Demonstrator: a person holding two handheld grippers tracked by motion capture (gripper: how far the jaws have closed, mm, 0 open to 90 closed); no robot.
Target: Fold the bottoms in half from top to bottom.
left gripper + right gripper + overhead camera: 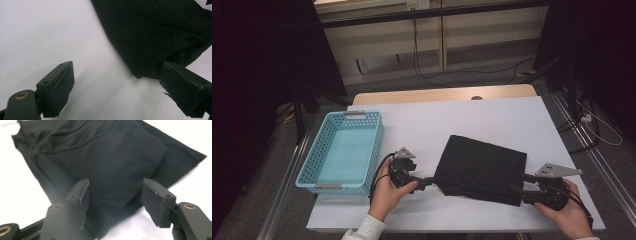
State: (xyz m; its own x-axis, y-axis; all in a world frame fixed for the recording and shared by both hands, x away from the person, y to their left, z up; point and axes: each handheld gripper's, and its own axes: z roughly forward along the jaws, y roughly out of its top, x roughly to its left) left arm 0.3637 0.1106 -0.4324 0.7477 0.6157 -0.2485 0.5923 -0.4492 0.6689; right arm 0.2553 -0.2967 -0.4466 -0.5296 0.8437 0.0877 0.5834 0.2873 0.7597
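Observation:
A folded black cloth (pixel 482 170) lies flat on the white table cover (pixel 462 115), right of centre. My left gripper (pixel 429 181) sits at the cloth's near left corner. In the left gripper view, that gripper (pixel 117 67) is open, with the cloth's corner (pixel 155 32) just ahead of its right-hand jaw and bare table between the pads. My right gripper (pixel 518 189) rests at the cloth's near right edge. The right gripper view has that gripper (pixel 116 182) open as well, and the cloth (pixel 105 157) lies between and beyond the jaws without either pad pressing on it.
A light blue perforated basket (pixel 377 135) stands at the table's left edge, close to my left hand. A wooden strip of table (pixel 442 94) runs along the far edge. Cables trail across the floor behind.

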